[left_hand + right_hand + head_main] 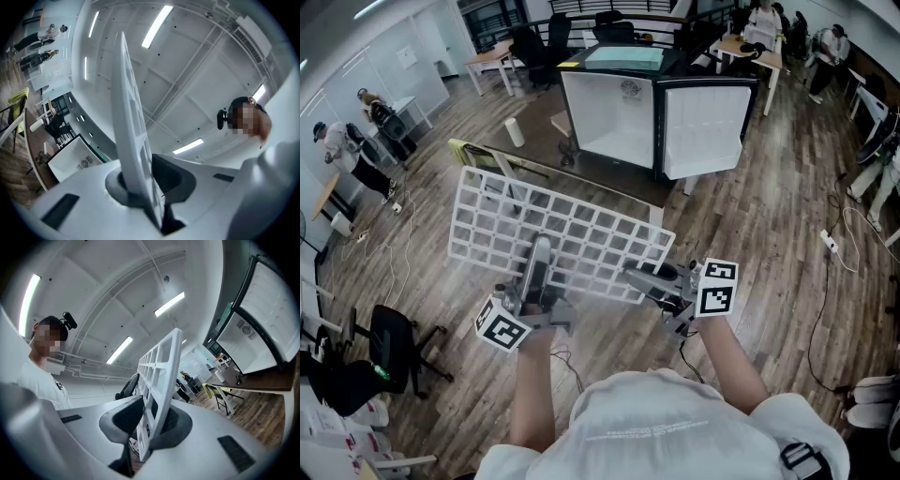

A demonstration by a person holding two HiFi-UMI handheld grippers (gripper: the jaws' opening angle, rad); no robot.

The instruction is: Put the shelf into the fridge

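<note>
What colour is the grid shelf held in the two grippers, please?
White all over; the shelf shows best in the head view.

One shelf (581, 230), one fridge (609, 117), two tongs (539, 251) (635, 277).

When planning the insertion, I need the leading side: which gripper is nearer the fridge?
Right. The right gripper clamps the shelf straight in front of the fridge; the left gripper clamps it off to the left.

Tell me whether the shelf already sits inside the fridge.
No, the left gripper and right gripper hold the shelf in the air, short of the fridge.
</note>
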